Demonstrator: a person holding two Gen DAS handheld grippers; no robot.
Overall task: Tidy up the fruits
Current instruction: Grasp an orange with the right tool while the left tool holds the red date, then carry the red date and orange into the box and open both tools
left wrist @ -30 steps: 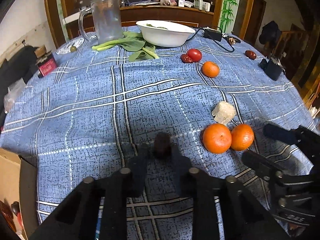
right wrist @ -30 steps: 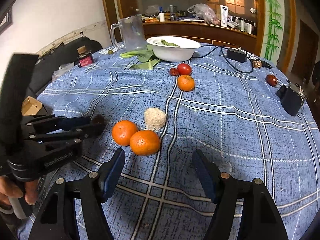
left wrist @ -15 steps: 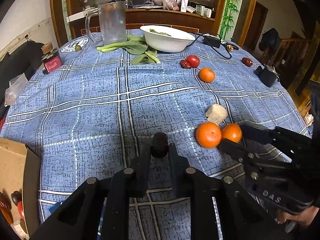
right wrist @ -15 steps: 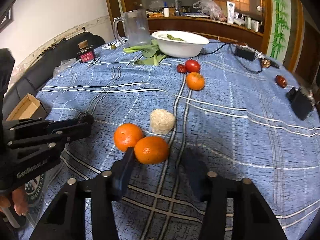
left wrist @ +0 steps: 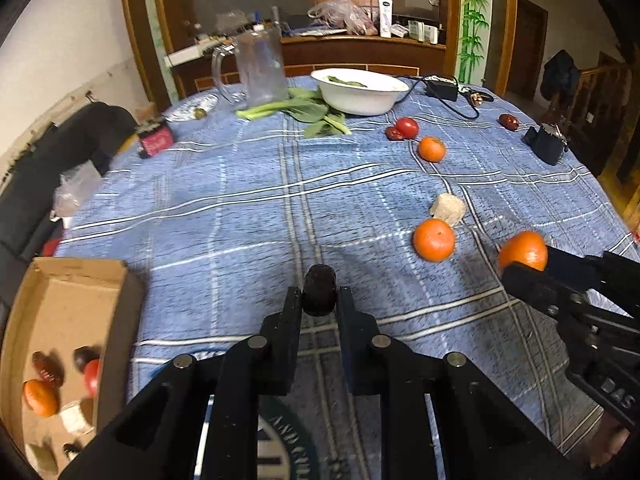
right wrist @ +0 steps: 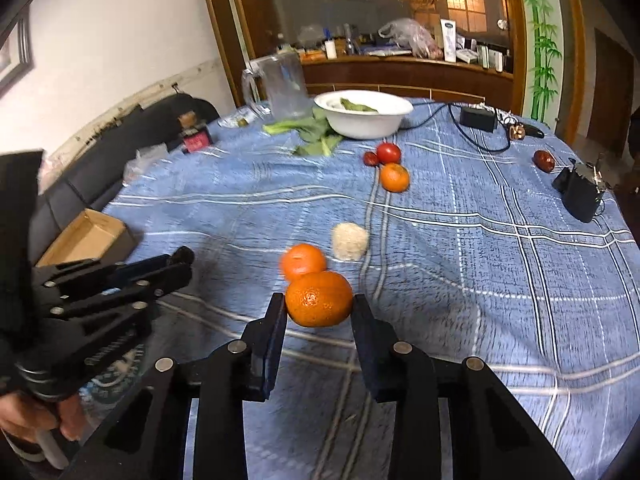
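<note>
Right gripper pinches a mandarin between both fingers, held clear above the bench; in the left view the same mandarin sits at that gripper's tip. Left gripper has its fingers closed on a small dark fruit, also off the cloth. Second mandarin rests on the bench just beside a pale lump. Third mandarin lies farther back, near a tomato and a white bowl. Cardboard box at the bench's left edge holds a mandarin and dark red fruits.
</note>
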